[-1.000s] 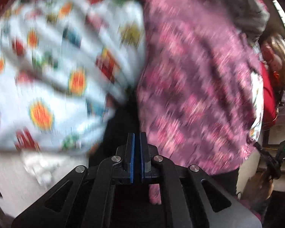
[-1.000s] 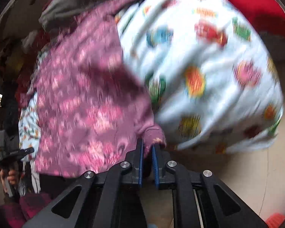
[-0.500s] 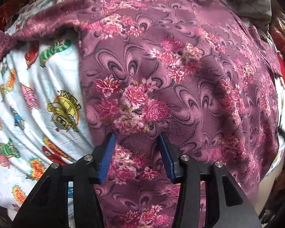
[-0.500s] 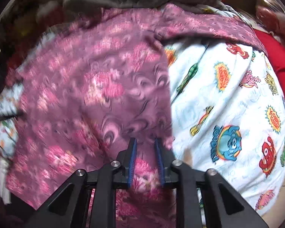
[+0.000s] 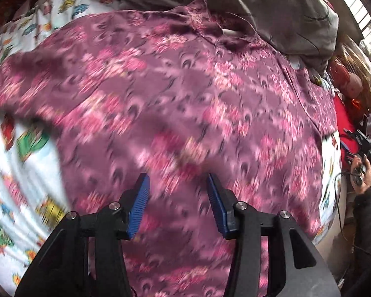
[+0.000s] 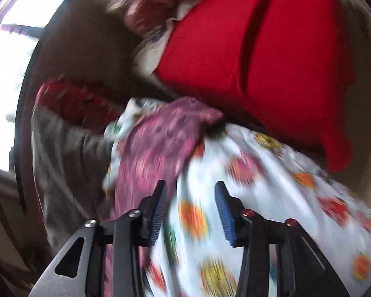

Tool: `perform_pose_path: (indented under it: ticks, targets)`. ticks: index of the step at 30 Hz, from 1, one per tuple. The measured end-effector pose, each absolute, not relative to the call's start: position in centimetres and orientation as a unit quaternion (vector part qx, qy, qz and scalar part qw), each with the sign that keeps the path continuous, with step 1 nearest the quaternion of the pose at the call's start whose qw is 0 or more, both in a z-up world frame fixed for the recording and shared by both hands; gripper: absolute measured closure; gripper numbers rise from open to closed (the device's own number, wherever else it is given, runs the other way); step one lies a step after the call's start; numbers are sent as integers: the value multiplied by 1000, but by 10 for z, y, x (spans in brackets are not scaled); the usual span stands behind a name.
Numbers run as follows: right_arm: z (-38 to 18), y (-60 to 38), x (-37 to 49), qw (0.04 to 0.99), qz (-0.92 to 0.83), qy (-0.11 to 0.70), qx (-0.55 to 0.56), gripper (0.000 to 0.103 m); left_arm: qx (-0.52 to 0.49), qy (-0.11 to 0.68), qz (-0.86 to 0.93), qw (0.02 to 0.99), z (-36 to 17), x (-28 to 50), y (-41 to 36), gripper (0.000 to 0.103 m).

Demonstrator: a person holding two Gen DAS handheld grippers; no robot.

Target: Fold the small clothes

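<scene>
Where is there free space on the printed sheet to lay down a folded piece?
The printed sheet is bare left of the purple floral garment, and, in the right wrist view, below the red cloth. Near the grey cloth it is crowded.

Red cushion [image 6: 272,57], grey blanket [image 5: 272,7], bright window [image 6: 5,57]
</scene>
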State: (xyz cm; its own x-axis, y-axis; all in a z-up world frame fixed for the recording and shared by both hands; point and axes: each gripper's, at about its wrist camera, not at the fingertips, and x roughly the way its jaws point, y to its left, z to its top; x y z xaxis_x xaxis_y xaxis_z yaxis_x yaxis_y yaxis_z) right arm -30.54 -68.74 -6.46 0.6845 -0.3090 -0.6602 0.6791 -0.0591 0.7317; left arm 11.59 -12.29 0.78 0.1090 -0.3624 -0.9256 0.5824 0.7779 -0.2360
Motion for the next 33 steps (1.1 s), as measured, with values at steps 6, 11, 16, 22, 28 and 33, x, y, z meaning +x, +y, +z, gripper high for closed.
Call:
perform_pose_path:
  ticks: [6, 11, 16, 22, 28, 33]
  targets:
    - [-98, -739, -276, 656, -373, 92, 650, 45, 87, 587, -331, 734, 3, 134, -160, 57]
    - [-99, -749, -268, 663, -385, 85, 636, 86, 90, 567, -322, 752, 7, 152, -178, 56]
    - [-57, -743, -280, 703, -408, 56, 580, 95, 84, 561, -293, 769, 3, 166, -173, 52]
    - [10, -710, -243, 780, -382, 97, 486, 95, 57, 586, -292, 754, -14, 172, -158, 52]
    - [36, -642, -171, 831, -287, 152, 453, 95, 32, 595, -312, 740, -9, 170, -140, 52]
    - [36, -573, -104, 853, -217, 210, 426, 95, 11, 602, -331, 727, -4, 172, -112, 52]
